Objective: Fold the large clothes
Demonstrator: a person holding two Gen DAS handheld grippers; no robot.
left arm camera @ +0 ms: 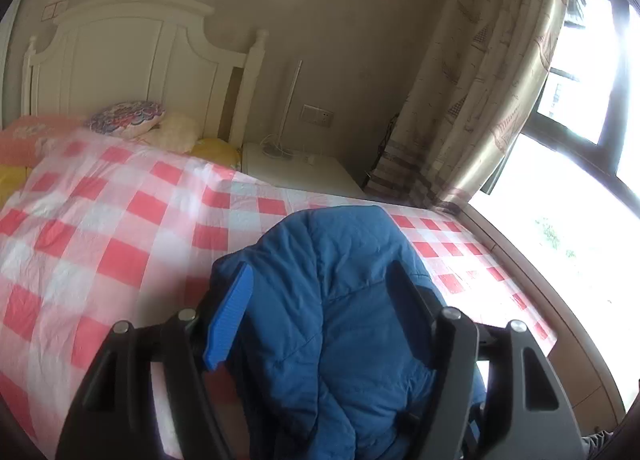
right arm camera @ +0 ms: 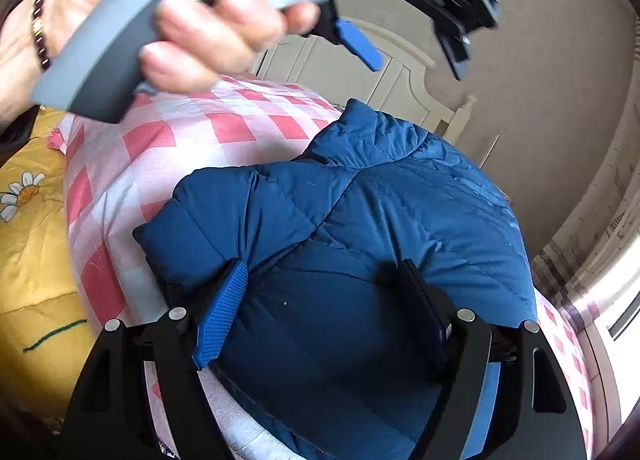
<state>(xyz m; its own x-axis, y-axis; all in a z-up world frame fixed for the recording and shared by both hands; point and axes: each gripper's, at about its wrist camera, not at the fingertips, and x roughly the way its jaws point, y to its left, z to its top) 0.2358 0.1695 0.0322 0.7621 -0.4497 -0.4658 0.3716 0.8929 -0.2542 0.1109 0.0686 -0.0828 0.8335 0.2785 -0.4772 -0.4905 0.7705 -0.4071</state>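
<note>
Blue quilted jacket (right arm camera: 360,228), one, folded on red-checked bedsheet (left arm camera: 100,228) beside one yellow daisy quilt (right arm camera: 32,240); left gripper (left arm camera: 320,300) and right gripper (right arm camera: 324,300) both gape, holding nothing.

Daylight pours in from the dark-framed window (left arm camera: 576,72) at the right of the left wrist view, where the panes are blown out to plain white glare and wash over the patterned beige curtain (left arm camera: 492,72) beside them. The beige wall (left arm camera: 340,40) is dimmer and flat in tone. The red-and-white checked bedcover (left arm camera: 100,228) looks soft and smeared, its squares blurred. In the right wrist view the person's hand (right arm camera: 208,32) on a grey handle is streaked with motion blur, while the puffy blue quilted jacket (right arm camera: 360,220) is fairly sharp, with a pale sheen on its right side. Both fisheye pictures bend straight lines and darken to black at the corners.
</note>
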